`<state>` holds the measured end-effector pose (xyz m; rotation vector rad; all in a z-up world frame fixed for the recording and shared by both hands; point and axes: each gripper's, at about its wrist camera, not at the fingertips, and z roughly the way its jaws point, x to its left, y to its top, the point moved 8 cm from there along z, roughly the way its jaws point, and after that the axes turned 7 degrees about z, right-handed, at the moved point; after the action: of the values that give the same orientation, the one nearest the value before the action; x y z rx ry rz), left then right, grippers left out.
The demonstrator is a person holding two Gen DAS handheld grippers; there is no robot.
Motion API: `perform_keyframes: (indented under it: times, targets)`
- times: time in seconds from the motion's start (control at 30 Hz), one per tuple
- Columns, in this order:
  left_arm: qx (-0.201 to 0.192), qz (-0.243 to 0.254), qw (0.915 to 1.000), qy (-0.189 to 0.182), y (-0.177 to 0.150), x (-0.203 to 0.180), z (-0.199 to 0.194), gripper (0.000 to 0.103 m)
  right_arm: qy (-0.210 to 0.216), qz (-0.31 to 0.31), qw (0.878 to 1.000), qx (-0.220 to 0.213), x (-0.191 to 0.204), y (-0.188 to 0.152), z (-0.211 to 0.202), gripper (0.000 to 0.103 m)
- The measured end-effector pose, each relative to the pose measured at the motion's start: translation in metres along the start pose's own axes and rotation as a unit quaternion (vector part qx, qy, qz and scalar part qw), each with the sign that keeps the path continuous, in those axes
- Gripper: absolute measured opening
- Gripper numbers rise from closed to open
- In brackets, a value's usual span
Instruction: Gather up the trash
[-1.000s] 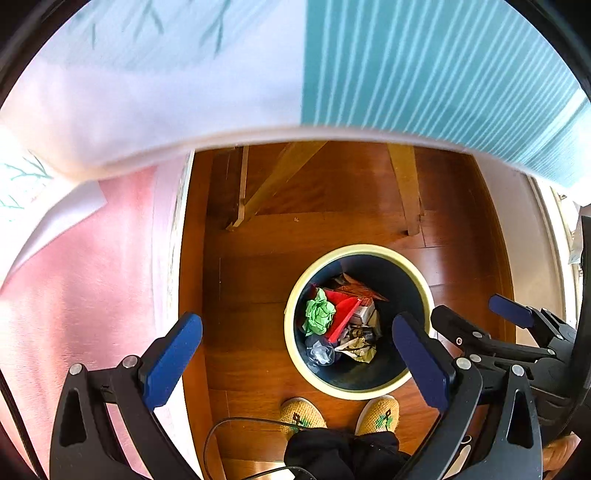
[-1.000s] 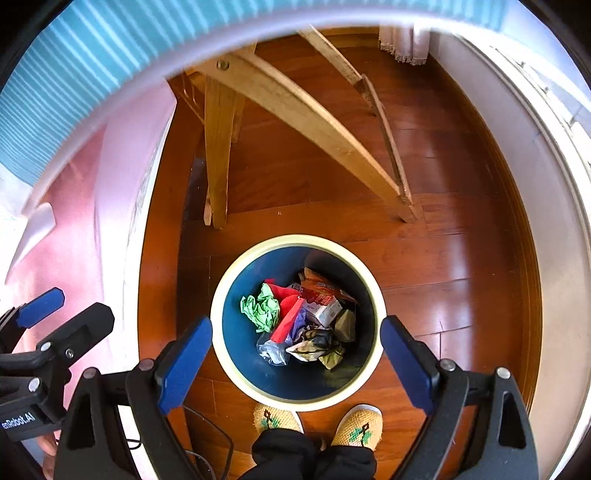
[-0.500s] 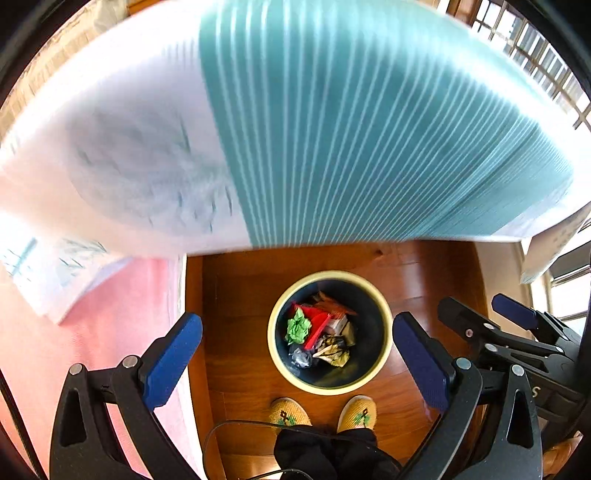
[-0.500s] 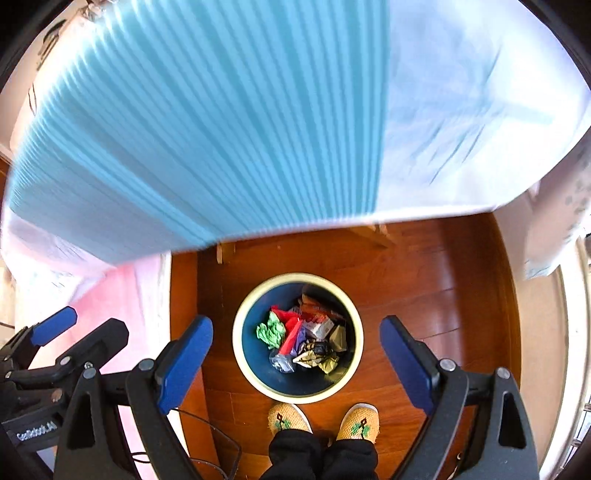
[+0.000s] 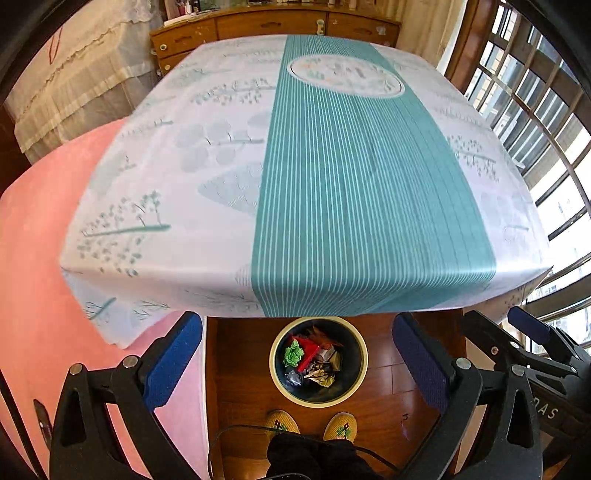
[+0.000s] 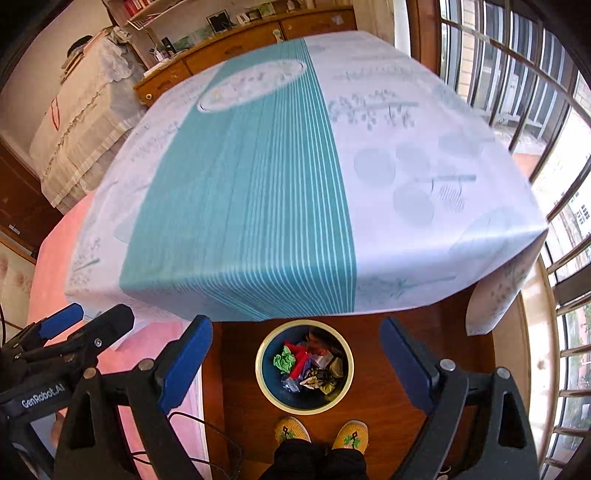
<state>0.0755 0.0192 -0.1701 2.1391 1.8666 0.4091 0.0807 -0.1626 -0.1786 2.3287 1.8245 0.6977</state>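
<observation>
A round bin [image 5: 360, 373] [image 6: 260, 363] with a cream rim and dark blue inside stands on the wood floor below the table's near edge. It holds crumpled trash [image 5: 312, 360] [image 6: 308, 367]: green, red, grey and tan pieces. My left gripper [image 5: 297, 363] is open and empty, high above the bin. My right gripper [image 6: 295, 360] is open and empty too, beside the left one. Each gripper shows at the edge of the other's view.
A table with a white and teal striped cloth [image 5: 332, 177] [image 6: 258, 177] fills the upper views. A pink rug [image 5: 33, 277] lies left. The person's slippered feet [image 5: 312, 424] stand next to the bin. Windows [image 6: 546, 92] at right, a wooden sideboard [image 5: 258, 26] behind.
Both grippers have risen from under the table edge to above it. The tabletop has come into view and the bin looks smaller and farther away.
</observation>
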Motion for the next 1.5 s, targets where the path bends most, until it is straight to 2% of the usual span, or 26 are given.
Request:
perform_keyframes:
  times: [0.27,0.57,0.83,1.5]
  targets:
    - [-0.026,-0.025,0.9993,0.005,0.029,-0.002,-0.057,0.102,-0.001,-0.017,1.000,-0.021,0.012,0.038,-0.055,0.093]
    - [-0.060,-0.027,0.9978,0.007,0.043,-0.014,-0.099,0.102,-0.006,-0.028,0.998,-0.062,0.018,0.057,-0.090,0.093]
    - [-0.074,-0.027,0.9968,0.011,0.048,-0.012,-0.117,0.102,-0.006,-0.038,0.995,-0.089,0.026,0.065,-0.109,0.093]
    - [-0.079,-0.030,0.9963,0.019,0.045,-0.003,-0.126,0.102,-0.007,-0.037,0.995,-0.094,0.036,0.057,-0.118,0.093]
